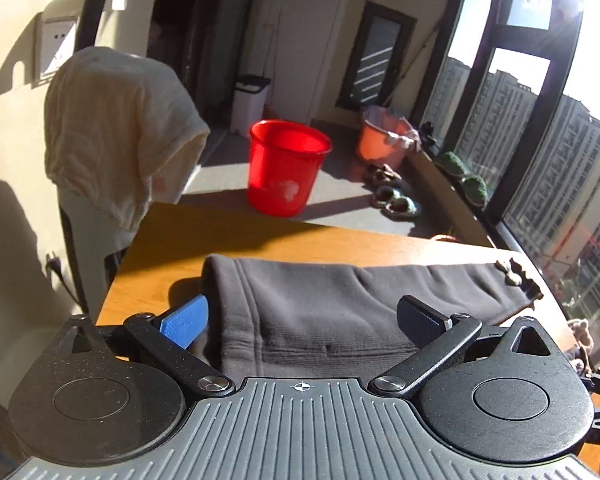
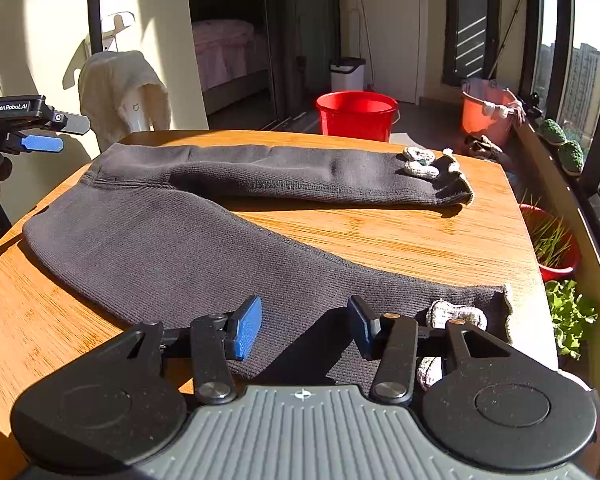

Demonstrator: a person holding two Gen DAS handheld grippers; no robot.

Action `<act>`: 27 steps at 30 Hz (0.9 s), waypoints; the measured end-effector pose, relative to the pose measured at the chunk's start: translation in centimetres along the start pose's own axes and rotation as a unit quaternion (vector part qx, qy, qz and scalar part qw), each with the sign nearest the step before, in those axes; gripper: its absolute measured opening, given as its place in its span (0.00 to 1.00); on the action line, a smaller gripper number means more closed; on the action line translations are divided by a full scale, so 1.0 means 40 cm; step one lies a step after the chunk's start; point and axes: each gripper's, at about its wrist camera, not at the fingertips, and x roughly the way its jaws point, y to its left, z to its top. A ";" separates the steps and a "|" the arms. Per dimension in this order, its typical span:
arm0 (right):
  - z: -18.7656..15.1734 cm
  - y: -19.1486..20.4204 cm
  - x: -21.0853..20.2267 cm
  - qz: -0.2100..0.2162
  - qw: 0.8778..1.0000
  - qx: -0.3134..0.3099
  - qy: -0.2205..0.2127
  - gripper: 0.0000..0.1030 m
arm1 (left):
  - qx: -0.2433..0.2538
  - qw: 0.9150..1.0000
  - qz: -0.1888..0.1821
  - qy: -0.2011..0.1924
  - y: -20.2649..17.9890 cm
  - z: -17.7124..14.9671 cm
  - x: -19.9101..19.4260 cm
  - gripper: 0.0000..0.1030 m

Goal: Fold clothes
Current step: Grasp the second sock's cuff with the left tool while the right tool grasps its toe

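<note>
Honestly, the worry is the far right corner of the tabletop: the far leg's cuff, with its pale trim, lies close to that edge, and a careless pull could drag it over the side toward the plant pots below. The grey trousers lie spread flat across the tabletop, waistband at the left, the two legs splayed apart toward the right, so they are not folded as they lie now. The knit looks thick and slack, so I judge a pinch of only one layer would let the rest sag and bunch into a crooked fold.

My right hand-held gripper hovers low over the near leg close to its cuff, jaws apart and holding nothing. My left hand-held gripper sits at the waistband end, jaws spread wide on either side of the cloth's edge, gripping nothing, its blue pad just beside the hem.
</note>
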 end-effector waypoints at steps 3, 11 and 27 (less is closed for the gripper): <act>0.046 -0.010 0.019 0.010 1.000 0.021 -0.004 0.63 | -0.015 0.999 0.047 -0.014 0.051 0.069 0.040 0.98; 0.237 -0.215 0.031 -0.083 0.991 0.078 -0.067 0.24 | -0.020 0.998 0.059 0.008 0.099 0.103 0.125 0.91; 0.303 -0.293 0.184 -0.074 0.986 0.135 -0.070 0.07 | 0.009 0.998 0.043 -0.041 0.099 0.084 0.078 0.42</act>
